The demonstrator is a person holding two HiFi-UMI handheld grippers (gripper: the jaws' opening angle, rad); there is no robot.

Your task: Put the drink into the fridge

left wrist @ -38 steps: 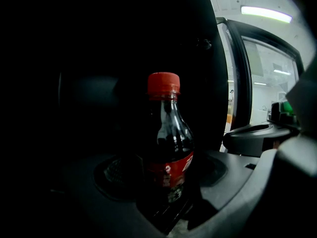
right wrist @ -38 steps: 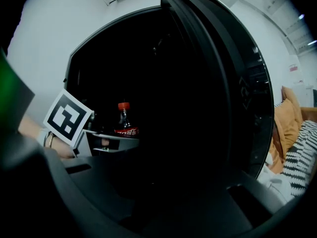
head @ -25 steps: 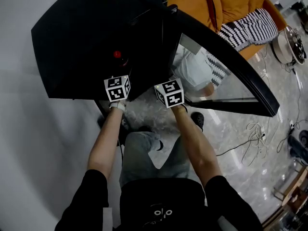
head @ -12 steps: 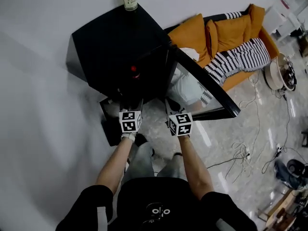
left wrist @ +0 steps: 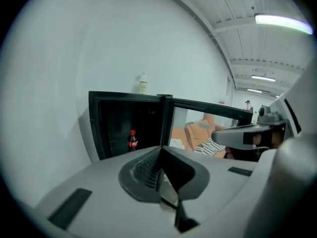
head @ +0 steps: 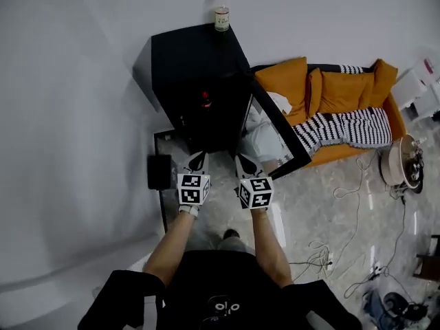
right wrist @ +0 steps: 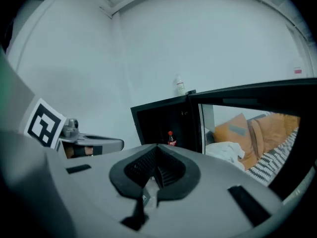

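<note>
The drink, a small cola bottle with a red cap, stands inside the open black fridge. It also shows in the left gripper view as the bottle and in the right gripper view as the bottle. The glass door is swung out to the right. My left gripper and right gripper hover side by side well short of the fridge. Both are shut and hold nothing: the left gripper and right gripper have their jaws pressed together.
A clear bottle stands on top of the fridge against the white wall. An orange sofa with a striped blanket lies right of the door. A black box sits on the floor at the left, and cables trail at the right.
I have backed away from the fridge, so it looks smaller and farther. Both grippers have drawn back from the opening. The cola bottle stays inside.
</note>
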